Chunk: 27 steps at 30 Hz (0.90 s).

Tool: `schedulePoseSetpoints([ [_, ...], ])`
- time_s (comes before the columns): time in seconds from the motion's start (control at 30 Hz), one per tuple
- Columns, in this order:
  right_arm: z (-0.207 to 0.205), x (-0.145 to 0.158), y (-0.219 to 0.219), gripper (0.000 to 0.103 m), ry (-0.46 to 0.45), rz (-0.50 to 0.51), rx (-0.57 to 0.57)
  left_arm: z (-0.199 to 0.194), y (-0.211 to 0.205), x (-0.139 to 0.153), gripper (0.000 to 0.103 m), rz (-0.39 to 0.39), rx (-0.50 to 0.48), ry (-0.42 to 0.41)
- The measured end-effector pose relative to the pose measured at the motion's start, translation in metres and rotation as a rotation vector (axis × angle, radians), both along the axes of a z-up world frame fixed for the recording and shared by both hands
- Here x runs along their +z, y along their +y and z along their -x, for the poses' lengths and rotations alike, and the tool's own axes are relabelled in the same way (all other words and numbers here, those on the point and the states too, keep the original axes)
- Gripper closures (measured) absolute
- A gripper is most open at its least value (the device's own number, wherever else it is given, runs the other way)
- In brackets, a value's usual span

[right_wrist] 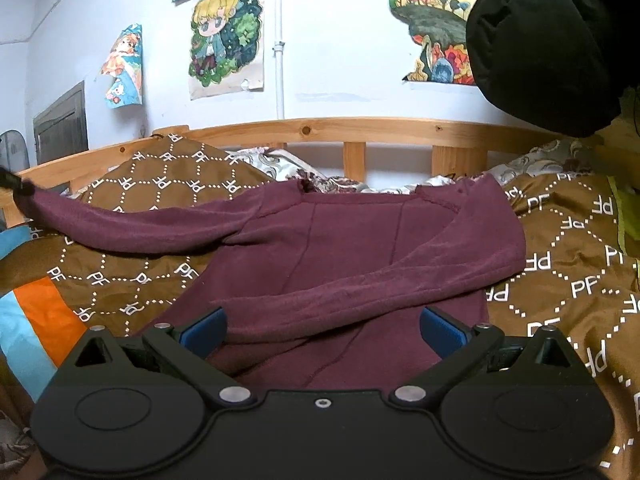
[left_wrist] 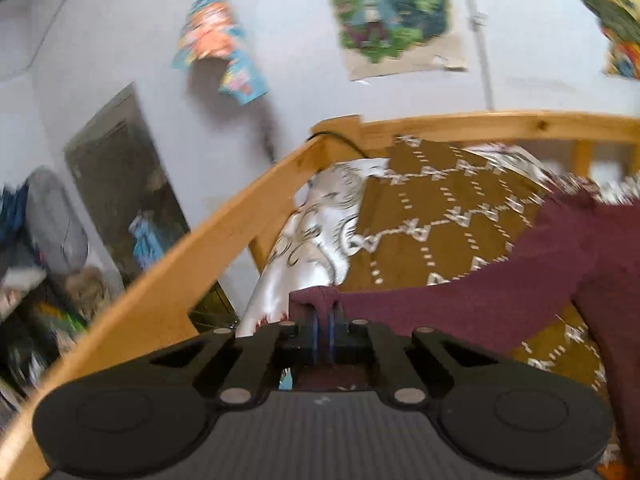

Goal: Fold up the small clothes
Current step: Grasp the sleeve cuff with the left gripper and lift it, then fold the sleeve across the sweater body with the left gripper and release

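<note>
- the left gripper is at the far left of the bed, near the wooden rail. its jaws are pressed together and they pinch the cuff of the left sleeve.
- this sleeve is stretched out in a line from the cuff to the body of the maroon sweater, and it is lifted a little above the brown blanket.
- the sweater lies in the middle of the bed, spread flat on the blanket, with the neckline toward the headboard.
- the right sleeve is already folded. it lies in a diagonal across the front of the sweater.
- the right gripper hovers low over the bottom part of the sweater. its jaws are spread wide and they hold nothing.
- in my judgement the step in hand is the folding of the second sleeve; the first one seems done.
- the next move probably asks to carry the cuff to the right, over the chest, and lay the sleeve flat across the body. after this the jaws must let go of it.
- the sleeve should stay straight during this, otherwise it can twist or bunch.
</note>
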State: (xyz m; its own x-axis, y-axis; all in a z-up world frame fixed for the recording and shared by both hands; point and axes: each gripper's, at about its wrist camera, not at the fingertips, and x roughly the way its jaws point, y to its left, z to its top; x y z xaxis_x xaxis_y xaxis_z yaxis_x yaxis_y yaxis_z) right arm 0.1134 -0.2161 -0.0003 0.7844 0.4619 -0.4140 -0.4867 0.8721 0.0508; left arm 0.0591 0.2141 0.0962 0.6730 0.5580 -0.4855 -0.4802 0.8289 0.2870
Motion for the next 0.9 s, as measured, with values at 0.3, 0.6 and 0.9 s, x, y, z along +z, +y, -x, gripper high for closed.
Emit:
schedulePoseSetpoints([
  [0.3, 0.008, 0.016, -0.007, 0.001, -0.047, -0.019, -0.014, -0.013, -0.059, 0.074, 0.099, 0.096, -0.122, -0.052],
  [0.6, 0.008, 0.031, -0.028, 0.001, -0.064, -0.025, -0.090, -0.066, -0.202, 0.075, 0.099, 0.013, -0.524, -0.040],
  [0.9, -0.018, 0.025, -0.065, 0.001, -0.005, 0.057, -0.272, -0.111, -0.309, 0.008, 0.099, 0.095, -0.792, 0.027],
])
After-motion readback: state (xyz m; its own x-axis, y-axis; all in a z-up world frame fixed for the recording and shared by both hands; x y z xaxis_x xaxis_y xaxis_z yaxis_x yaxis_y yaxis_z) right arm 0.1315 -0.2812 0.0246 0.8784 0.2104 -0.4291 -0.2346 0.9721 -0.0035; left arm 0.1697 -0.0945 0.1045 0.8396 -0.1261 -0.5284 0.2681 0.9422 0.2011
